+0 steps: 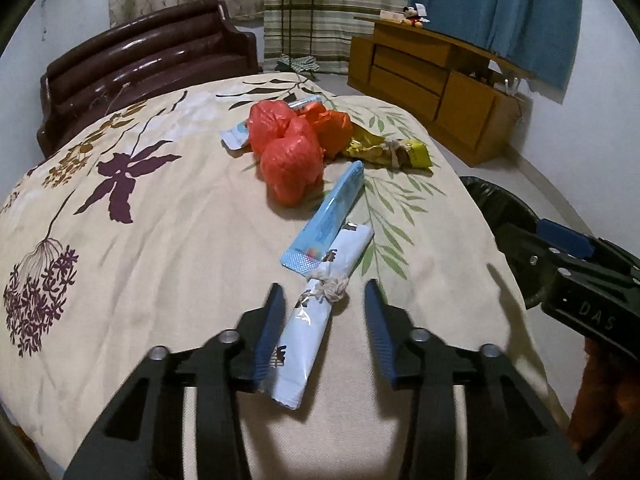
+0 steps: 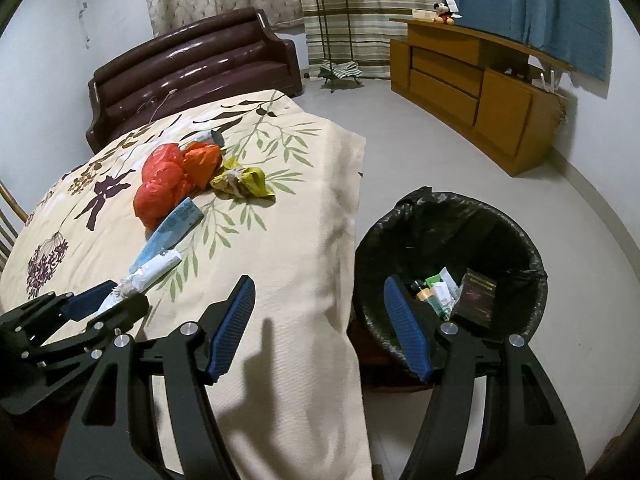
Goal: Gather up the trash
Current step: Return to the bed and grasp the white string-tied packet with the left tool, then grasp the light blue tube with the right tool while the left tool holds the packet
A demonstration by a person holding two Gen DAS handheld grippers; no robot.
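White wrapper (image 1: 308, 332) lies between the left gripper's (image 1: 324, 304) unclosed jaws, off-centre; closing could push it aside. Right gripper (image 2: 320, 300) open, empty.

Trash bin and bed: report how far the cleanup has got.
Done: the black-lined trash bin already holds a dark box and small packets. In hand: the left gripper straddles the white string-tied wrapper, one pad against it, the other clear, not yet gripped. The right gripper is open and empty. Left on the bed: blue packet, red plastic bags, yellow wrapper.
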